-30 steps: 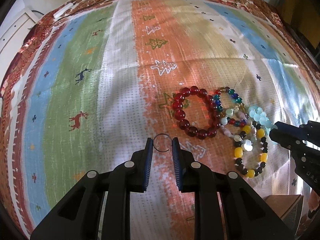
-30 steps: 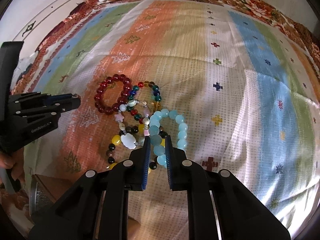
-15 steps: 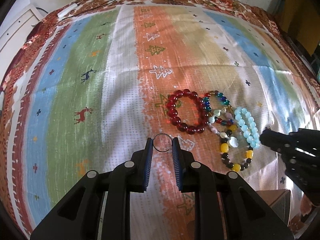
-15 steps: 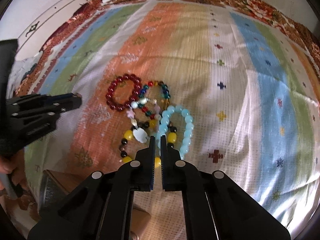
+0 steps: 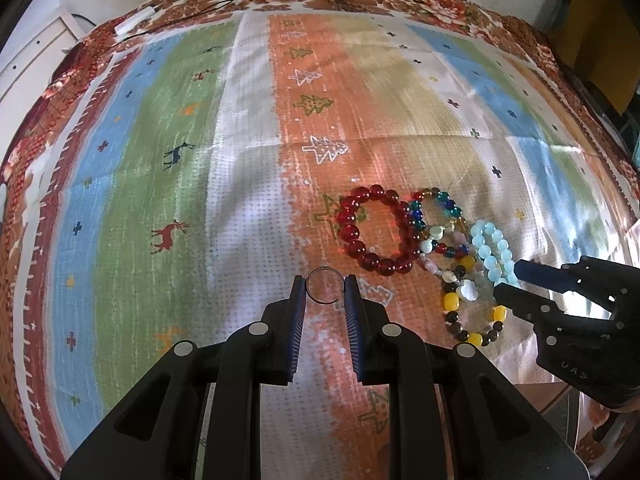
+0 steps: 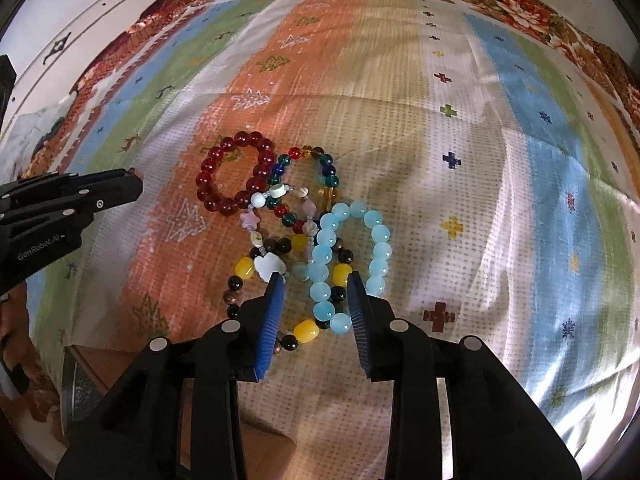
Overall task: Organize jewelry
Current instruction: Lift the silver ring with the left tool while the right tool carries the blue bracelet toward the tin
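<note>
My left gripper [image 5: 325,289] is shut on a thin metal ring [image 5: 324,280], held between the blue pads above the cloth. Several bead bracelets lie bunched on the striped cloth: a dark red one [image 5: 374,229] [image 6: 234,176], a multicoloured glass one [image 6: 308,184], a yellow-and-black one [image 6: 280,292] and a light blue one [image 6: 352,256] [image 5: 494,252]. My right gripper [image 6: 316,286] is open, its jaws straddling the near side of the light blue bracelet. It shows at the right of the left wrist view [image 5: 516,280].
The striped cloth [image 5: 240,160] with tree and deer prints covers the table. A brown box [image 6: 104,364] sits at the near edge. White furniture [image 6: 80,32] stands at the far left. A white cable piece [image 5: 134,24] lies at the far edge.
My right gripper was nearly shut half a second ago and has opened wide around the light blue bracelet. My left gripper keeps holding the ring and has pulled back slightly.
</note>
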Tool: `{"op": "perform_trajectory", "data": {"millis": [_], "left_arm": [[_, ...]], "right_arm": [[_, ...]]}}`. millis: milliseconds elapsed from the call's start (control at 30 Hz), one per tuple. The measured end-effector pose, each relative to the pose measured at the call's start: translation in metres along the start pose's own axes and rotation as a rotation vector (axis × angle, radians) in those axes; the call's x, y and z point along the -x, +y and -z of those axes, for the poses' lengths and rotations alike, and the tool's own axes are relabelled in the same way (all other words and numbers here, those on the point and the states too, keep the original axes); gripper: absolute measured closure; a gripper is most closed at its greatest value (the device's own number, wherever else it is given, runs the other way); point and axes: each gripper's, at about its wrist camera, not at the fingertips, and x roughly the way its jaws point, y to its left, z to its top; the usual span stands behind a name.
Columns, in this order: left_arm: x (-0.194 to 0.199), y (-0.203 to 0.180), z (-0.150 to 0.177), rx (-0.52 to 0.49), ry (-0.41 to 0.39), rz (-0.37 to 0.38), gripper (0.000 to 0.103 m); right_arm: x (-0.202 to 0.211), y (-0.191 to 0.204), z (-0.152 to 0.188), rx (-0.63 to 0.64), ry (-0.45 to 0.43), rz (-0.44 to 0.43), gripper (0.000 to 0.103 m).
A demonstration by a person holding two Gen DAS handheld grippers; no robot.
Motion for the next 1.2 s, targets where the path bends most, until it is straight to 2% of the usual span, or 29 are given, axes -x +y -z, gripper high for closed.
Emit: {"op": "perform_trajectory", "data": {"millis": [400, 500, 633, 1200], "left_arm": [[-0.004, 0.003, -0.001, -0.011, 0.009, -0.003, 0.084], [-0.005, 0.003, -0.001, -0.013, 0.009, -0.003, 0.084], [-0.005, 0.003, 0.000, -0.015, 0.009, -0.004, 0.084], [0.004, -0.007, 0.006, -0.033, -0.001, 0.001, 0.084]], "right_arm": [[-0.017, -0.008, 0.001, -0.021, 0.029, 0.030, 0.070], [-0.018, -0.011, 0.001, -0.028, 0.030, 0.023, 0.086], [-0.015, -0.010, 0.002, -0.019, 0.024, 0.023, 0.091], [0.019, 0.002, 0.003, 0.008, -0.047, 0.005, 0.091]]}}
